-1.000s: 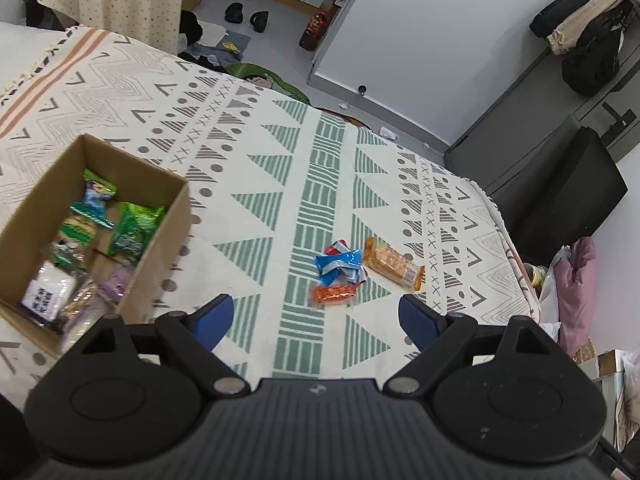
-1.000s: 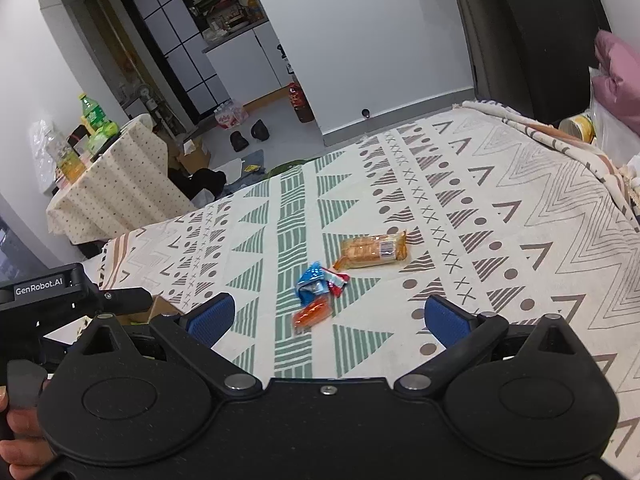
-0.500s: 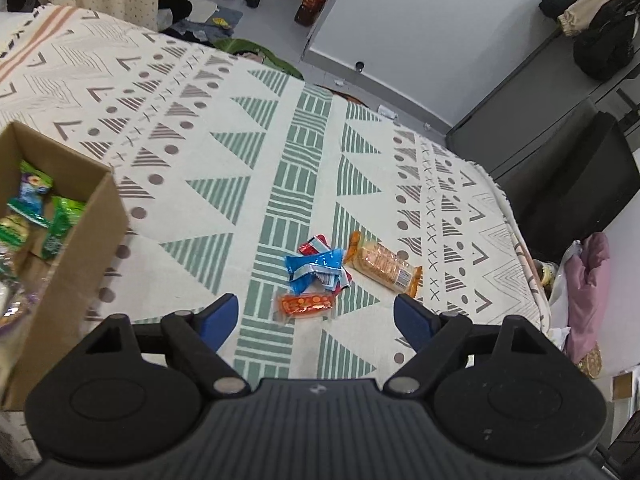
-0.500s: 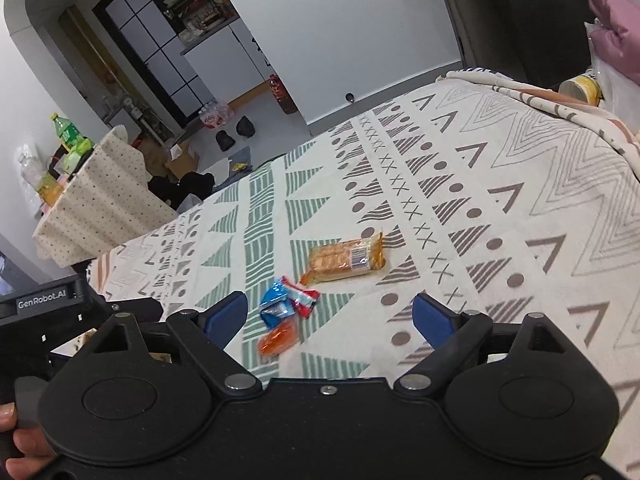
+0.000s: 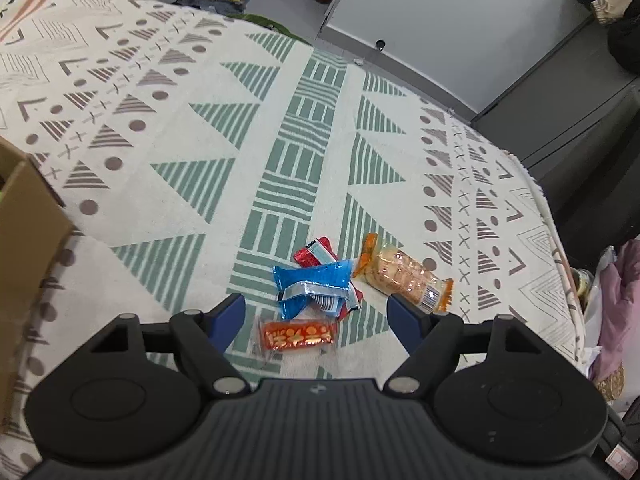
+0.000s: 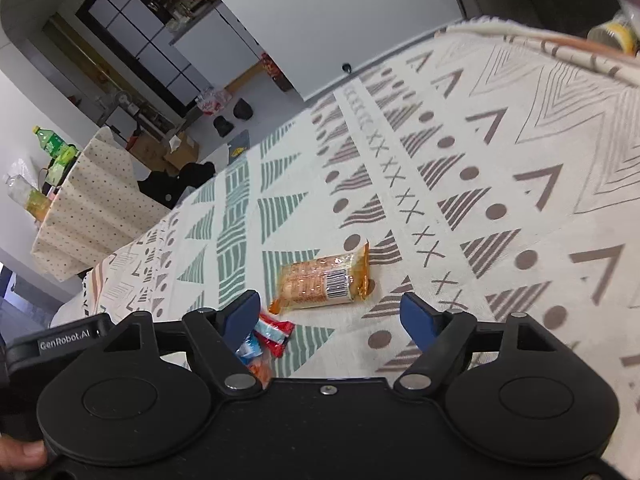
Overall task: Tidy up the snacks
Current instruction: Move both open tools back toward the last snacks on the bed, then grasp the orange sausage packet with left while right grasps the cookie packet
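Between the left claw (image 5: 316,314) tips sits the orange pack (image 5: 297,333), flat on the patterned cloth (image 5: 172,172), nearest of the pile. Just behind it, touching or overlapping: blue pack (image 5: 312,283) over a red pack (image 5: 316,251). Biscuit pack (image 5: 402,273) lies beside them to the right, clear film, barcode visible. Left claw is spread wide, nothing held.

Right claw (image 6: 330,312) is also spread wide and empty, lined up on the biscuit pack (image 6: 322,284), which lies between and just ahead of its tips.

Risks:
- Orange pack is flat and glossy; tips could skid over the film or pinch cloth with it.
- Blue pack's edge is close enough to get caught in the same grab, dragging the pile.
- Both claws work the same small cluster, so a collision is likely if they close in together.
- Biscuits will probably crack under a hard squeeze.

Box (image 5: 24,240) is at the left edge, well apart; contents not visible.
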`<state>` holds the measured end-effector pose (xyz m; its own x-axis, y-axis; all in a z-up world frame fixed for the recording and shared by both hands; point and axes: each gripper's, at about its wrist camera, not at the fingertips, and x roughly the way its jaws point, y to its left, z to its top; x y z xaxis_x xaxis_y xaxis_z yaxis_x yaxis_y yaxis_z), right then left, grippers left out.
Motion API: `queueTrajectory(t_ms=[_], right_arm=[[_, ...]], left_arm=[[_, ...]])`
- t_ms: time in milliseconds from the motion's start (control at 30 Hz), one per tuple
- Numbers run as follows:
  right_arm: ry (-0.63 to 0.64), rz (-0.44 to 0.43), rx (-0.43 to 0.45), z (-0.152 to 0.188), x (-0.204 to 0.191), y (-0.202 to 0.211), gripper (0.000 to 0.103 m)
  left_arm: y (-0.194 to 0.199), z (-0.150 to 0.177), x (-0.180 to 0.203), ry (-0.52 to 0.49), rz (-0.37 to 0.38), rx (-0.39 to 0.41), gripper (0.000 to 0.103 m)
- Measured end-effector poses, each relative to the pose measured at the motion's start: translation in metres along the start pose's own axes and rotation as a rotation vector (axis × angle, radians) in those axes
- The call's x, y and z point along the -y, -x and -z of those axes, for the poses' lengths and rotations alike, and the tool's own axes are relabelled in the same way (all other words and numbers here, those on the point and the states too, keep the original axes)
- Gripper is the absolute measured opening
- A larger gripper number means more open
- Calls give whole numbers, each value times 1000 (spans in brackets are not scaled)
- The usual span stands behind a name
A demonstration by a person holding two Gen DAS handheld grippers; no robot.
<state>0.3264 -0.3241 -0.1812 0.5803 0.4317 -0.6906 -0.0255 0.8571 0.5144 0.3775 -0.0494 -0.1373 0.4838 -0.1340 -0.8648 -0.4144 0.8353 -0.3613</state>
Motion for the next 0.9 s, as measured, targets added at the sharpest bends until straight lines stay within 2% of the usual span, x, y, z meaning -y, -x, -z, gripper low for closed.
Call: queueTrajectory(t_ms=[167,233,300,500,567,633,667,700,733,767,900], right_arm=[[-113,-43,-43,-2,20,-29,76],[-146,-51,-61,-2,25,-40,70],[-184,-60,-76,0,29,-50,69],[-216,-61,-76,1,28,-60,69],[-233,-68,-75,0,30,-63,69],[-254,-76,-75,-2,31,-66,69],[-263,-80,-78,-5,31,-68,68],[-271,-78,-80,-5,31,-69,61],[-278,-74,-84,-7,31,-71,40],[-297,-65,-103,-7,33,-73,29],[-373,-105,-102,-2,42,-63,22]], left_arm=[[-25,0,2,0,-1,-12,71],[-35,0,2,-9,-9,-28,67],[-42,-1,0,-11,-25,-37,64],[-54,-1,-3,-15,-12,-39,57],[-56,1,-1,-34,0,-28,53],[-60,1,-2,-19,5,-34,42],[-60,2,-3,-10,10,-30,41],[-60,2,-3,-8,8,-21,39],[-60,2,-3,-12,4,-14,37],[-59,2,-4,-11,3,-8,32],[-49,2,-8,-7,8,0,14]])
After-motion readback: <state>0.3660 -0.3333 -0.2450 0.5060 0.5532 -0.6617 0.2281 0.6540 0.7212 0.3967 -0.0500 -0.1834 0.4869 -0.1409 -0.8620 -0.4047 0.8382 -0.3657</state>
